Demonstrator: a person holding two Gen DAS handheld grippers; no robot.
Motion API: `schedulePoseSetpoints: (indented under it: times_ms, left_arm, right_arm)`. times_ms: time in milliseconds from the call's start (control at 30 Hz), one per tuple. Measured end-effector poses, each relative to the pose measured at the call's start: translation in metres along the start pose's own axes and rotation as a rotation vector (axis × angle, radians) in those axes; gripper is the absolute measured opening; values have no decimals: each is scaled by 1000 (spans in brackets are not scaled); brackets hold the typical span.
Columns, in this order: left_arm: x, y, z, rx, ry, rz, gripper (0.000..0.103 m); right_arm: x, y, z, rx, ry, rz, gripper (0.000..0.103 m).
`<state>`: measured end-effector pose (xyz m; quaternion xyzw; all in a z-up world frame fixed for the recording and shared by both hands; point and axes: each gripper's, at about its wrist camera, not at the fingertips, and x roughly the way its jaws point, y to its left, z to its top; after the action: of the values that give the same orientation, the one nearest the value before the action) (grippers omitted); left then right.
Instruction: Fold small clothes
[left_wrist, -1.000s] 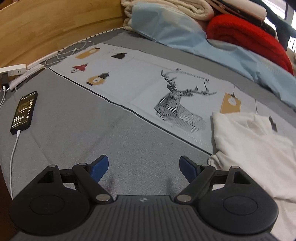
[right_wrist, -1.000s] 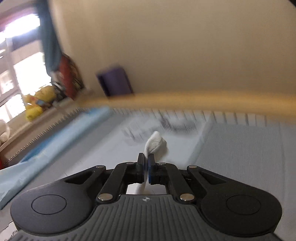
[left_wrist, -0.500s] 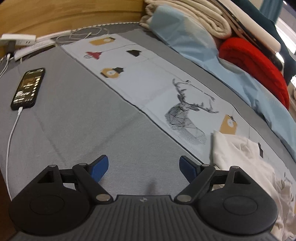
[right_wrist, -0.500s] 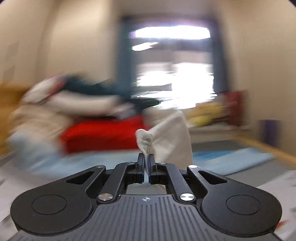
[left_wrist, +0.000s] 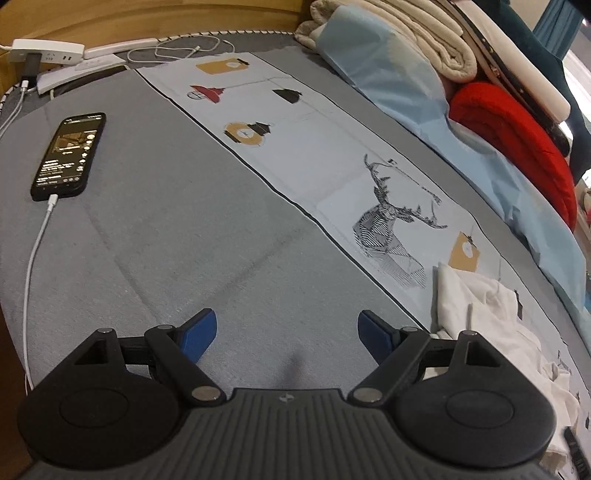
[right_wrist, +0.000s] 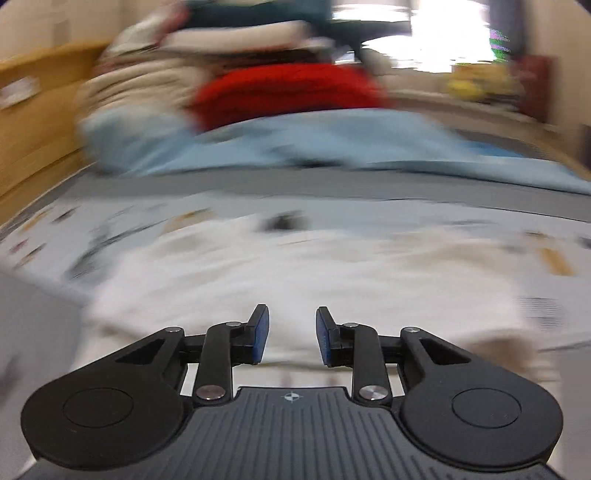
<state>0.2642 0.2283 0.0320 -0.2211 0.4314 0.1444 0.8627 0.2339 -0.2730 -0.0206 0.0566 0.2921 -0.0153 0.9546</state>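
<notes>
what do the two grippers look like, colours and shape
Both match: left gripper and right gripper have matte black linkage arms with silver pivot pins, round black discs at each side, a ribbed dark grey body with a small crosshair mark, and blue finger pads. No cables or sleeves visible.

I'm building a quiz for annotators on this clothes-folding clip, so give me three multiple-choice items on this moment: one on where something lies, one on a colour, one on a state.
1. Where does the phone lie on the bed?
A. On the plain grey area, left of the printed strip
B. On top of the white garment
C. On the red blanket

2. What colour is the folded blanket stacked at the bed's far side, below the beige one?
A. Green
B. Red
C. Black

3. How do the jaws of the right gripper stand?
A. Shut on a white garment
B. Shut on nothing
C. Apart, with nothing between them

Answers:
1 A: the phone rests on grey fabric, its cable plugged in, clear of the deer print.
2 B: the left wrist view shows it bright red.
3 C: a gap shows between the blue pads, with the white garment lying beyond.
</notes>
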Motion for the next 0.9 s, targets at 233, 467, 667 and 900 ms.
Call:
schedulePoseSetpoints:
  times_ms: [233,467,667,900]
  left_arm:
    - [2,-19,-9,59,1,6,88]
    - [13,-40,-15,85,26,-5,88]
    - [19,-55,-20,155,23,16,88]
    - [28,-75,-28,203,26,31,88]
  right_arm:
    - [-15,-131,-5,200,-50,-389,29]
    - [15,-146,-17,102,84,-182,26]
    - [19,-173,-27,68,265,-117,30]
    - [26,-245,48,278,173,-37,33]
